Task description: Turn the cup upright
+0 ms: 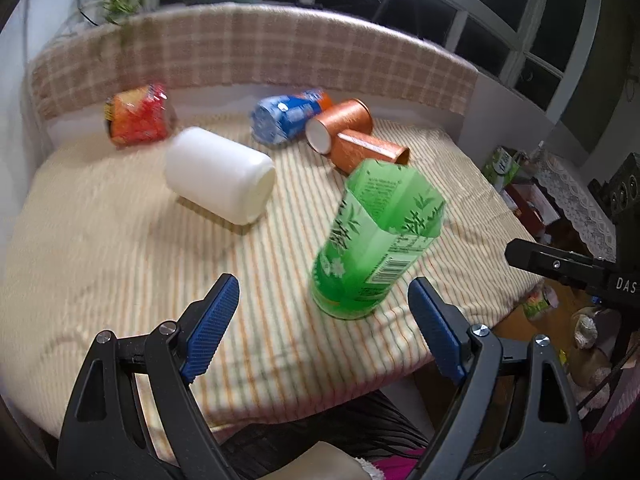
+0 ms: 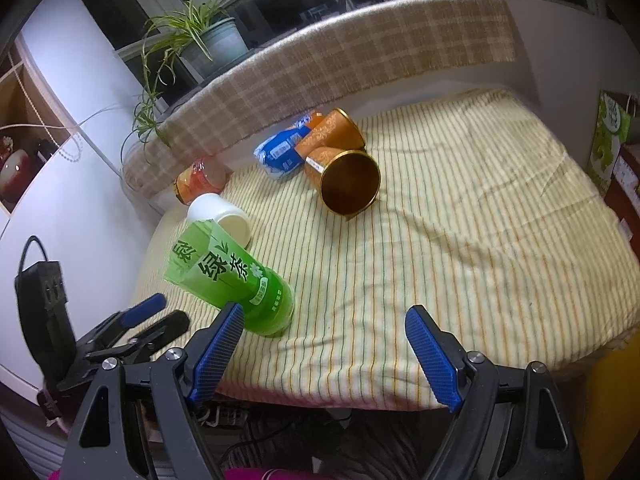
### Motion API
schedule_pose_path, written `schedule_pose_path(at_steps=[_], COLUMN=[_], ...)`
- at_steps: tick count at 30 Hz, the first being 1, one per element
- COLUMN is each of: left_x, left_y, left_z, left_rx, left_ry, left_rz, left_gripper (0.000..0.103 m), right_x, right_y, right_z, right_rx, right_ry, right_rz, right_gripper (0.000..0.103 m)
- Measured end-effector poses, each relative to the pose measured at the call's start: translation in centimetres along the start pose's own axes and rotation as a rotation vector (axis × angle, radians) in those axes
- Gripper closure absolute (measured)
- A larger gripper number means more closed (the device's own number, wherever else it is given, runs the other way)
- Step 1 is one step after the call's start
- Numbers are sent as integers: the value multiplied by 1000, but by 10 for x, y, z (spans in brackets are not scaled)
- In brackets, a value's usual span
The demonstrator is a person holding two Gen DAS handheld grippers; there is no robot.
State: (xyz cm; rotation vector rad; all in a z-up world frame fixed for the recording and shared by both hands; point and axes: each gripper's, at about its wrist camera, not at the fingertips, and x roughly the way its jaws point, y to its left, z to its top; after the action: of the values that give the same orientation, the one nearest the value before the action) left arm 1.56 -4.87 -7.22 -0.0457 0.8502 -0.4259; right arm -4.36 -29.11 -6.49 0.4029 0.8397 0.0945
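Note:
A green cup cut from a tea bottle point(image 1: 372, 240) stands near the table's front edge, leaning, its open end up; it also shows in the right wrist view point(image 2: 232, 276). My left gripper point(image 1: 324, 304) is open, the cup just ahead between its fingers, not touching. My right gripper point(image 2: 324, 336) is open and empty, with the cup by its left finger. A white cup point(image 1: 220, 176), a red-orange cup point(image 1: 138, 116), a blue cup point(image 1: 288, 116) and two copper cups point(image 1: 344, 120) point(image 2: 344, 184) lie on their sides.
The striped cloth covers the table point(image 2: 480, 240), with a checked backrest point(image 1: 248, 48) behind. A potted plant point(image 2: 208, 40) stands at the back left. The left gripper shows at the lower left of the right wrist view point(image 2: 136, 328). Clutter sits right of the table point(image 1: 532, 196).

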Motion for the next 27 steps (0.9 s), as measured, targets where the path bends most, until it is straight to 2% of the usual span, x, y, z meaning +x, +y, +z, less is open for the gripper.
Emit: schedule_pose_path(at_steps=[7, 9, 11, 16, 27], left_x=[-46, -55, -67, -77, -81], left_y=[2, 0, -2, -8, -13], left_z=[6, 9, 10, 14, 13], left_rx=[-23, -17, -10, 13, 14], left_ry=[-172, -218, -273, -308, -311], left_rz=[123, 151, 177, 196, 200], left_gripper=[14, 1, 0, 0, 0], right_x=[-13, -17, -19, -24, -27], right_y=[15, 21, 25, 33, 33], right_z=[1, 1, 0, -2, -4], right_rx=[-72, -103, -122, -153, -159], right_ry=[-81, -112, -135, -177, -196], right_rz=[-53, -74, -87, -110, -128], right_gripper=[12, 8, 2, 0, 0])
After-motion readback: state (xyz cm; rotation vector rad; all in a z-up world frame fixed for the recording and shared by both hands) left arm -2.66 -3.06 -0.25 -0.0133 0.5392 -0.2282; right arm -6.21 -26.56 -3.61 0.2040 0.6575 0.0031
